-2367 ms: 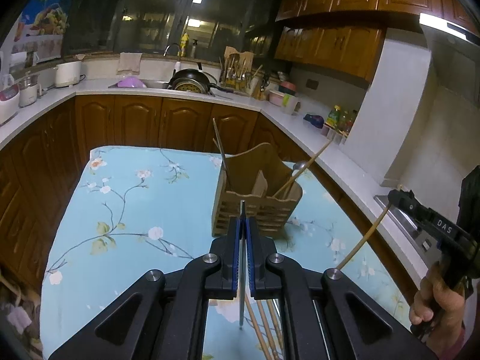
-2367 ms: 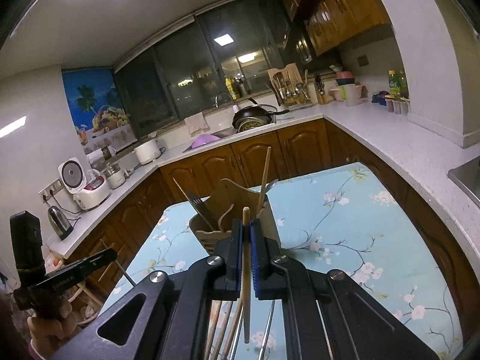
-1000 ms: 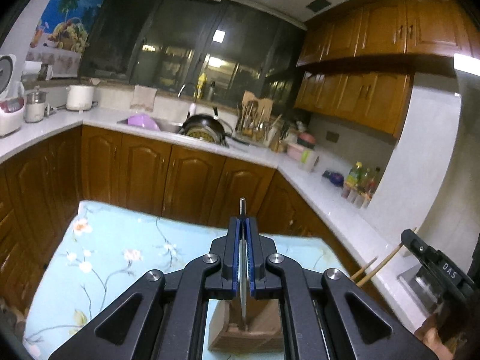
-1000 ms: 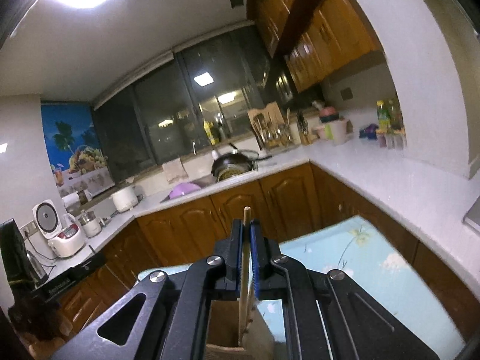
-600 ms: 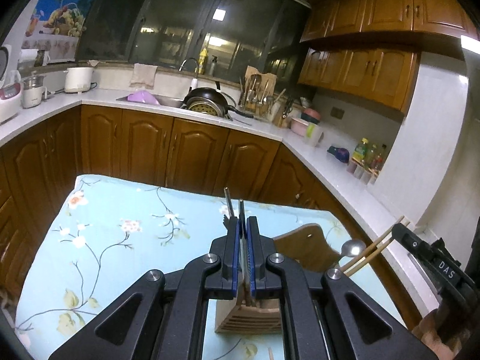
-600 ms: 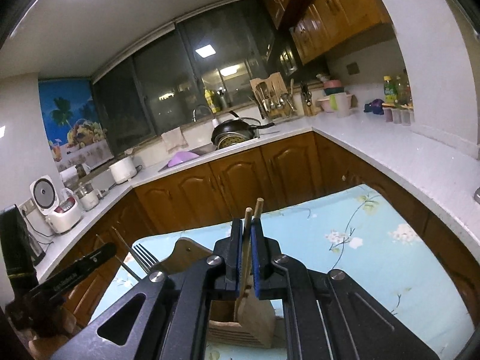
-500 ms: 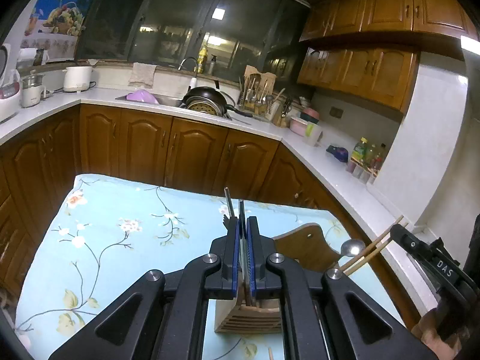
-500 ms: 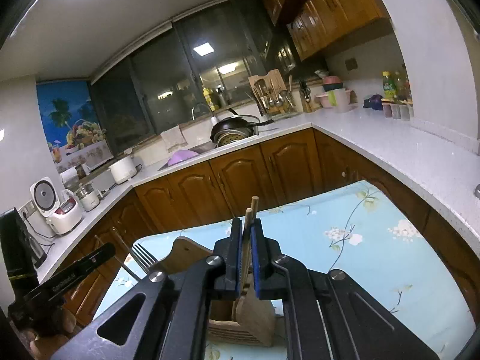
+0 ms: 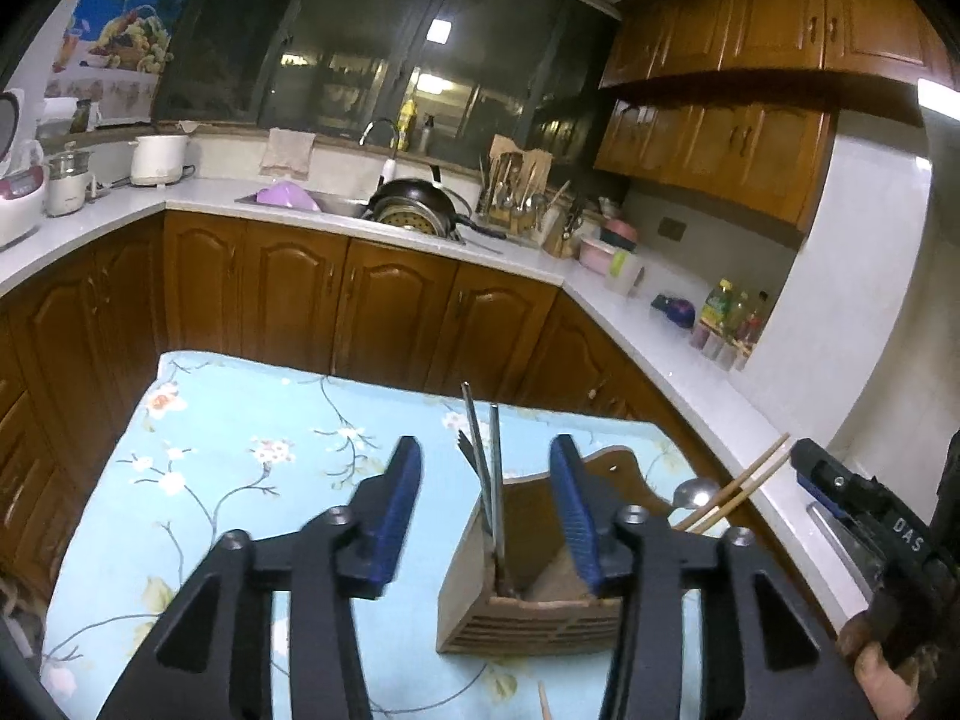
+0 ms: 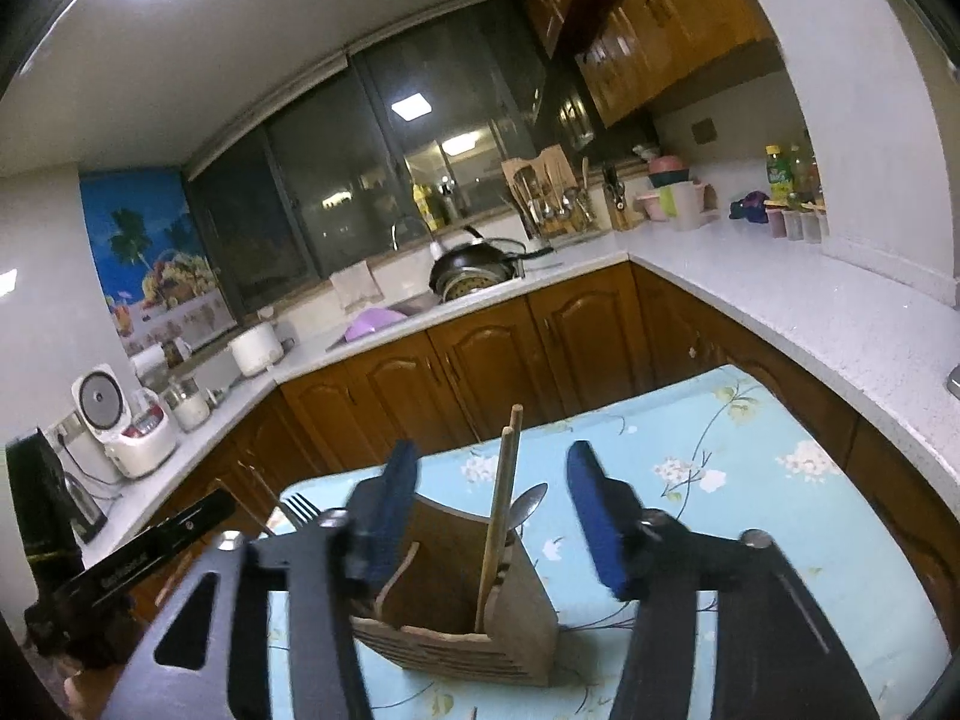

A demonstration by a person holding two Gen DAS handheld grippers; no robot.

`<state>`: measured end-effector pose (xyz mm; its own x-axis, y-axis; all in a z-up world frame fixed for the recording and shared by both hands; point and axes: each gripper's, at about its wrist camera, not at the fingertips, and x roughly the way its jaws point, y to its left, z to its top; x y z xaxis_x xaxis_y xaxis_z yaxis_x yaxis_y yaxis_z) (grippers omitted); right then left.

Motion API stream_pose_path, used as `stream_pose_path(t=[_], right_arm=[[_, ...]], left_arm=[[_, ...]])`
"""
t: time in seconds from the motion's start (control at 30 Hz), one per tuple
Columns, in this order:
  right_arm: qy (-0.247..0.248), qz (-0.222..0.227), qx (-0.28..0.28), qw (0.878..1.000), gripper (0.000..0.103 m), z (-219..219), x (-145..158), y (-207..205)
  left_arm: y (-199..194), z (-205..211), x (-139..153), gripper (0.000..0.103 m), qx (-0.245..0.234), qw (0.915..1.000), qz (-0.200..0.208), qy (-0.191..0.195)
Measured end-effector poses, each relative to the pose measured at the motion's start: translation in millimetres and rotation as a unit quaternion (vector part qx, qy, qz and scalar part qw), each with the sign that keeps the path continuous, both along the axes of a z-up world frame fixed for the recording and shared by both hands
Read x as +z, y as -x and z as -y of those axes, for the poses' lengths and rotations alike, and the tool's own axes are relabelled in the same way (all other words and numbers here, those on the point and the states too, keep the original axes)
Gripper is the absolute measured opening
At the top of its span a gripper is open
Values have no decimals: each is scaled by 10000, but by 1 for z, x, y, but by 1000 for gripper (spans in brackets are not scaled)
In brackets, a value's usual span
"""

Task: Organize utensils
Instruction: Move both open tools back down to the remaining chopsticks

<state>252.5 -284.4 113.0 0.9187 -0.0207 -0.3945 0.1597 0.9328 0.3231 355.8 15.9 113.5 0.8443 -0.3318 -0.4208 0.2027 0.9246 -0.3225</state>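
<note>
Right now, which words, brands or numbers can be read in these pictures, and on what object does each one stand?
"DAS": white letters on the black body of the right gripper, in the left wrist view.
Light lettering on the black body of the left gripper, in the right wrist view: too blurred to read.
Labels on the bottles on the counter: too small to read.

**Pale blue blossoms, brown wood, blue pads**

The desk cloth (image 9: 240,420) is pale blue with white blossoms and thin brown twigs. At 6 o'clock stands a brown wooden holder (image 9: 528,618); its chopsticks (image 10: 501,516) are tan. Both black tools carry blue pads (image 9: 396,504). At 12 o'clock: brown cabinets (image 9: 390,312), white counter (image 10: 810,300), lilac bowl (image 9: 287,198).
</note>
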Motion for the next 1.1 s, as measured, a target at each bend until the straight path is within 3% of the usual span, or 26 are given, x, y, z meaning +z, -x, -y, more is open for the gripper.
stream_pose_path(t=[0.13, 0.2, 0.7, 1.1], right_arm=[[-65, 273, -27, 9996, 87, 1, 6, 26], [-109, 371, -39, 9992, 92, 0, 5, 42], [-308, -362, -49, 9989, 94, -13, -49, 131], [-277, -884, 92, 9957, 94, -30, -85, 147]], left_arm=[[24, -16, -9, 64, 125, 9999, 8, 55], [39, -23, -16, 68, 218, 9997, -37, 57], [144, -49, -49, 74, 371, 9959, -815, -113], [171, -30, -64, 74, 133, 9894, -1426, -241]])
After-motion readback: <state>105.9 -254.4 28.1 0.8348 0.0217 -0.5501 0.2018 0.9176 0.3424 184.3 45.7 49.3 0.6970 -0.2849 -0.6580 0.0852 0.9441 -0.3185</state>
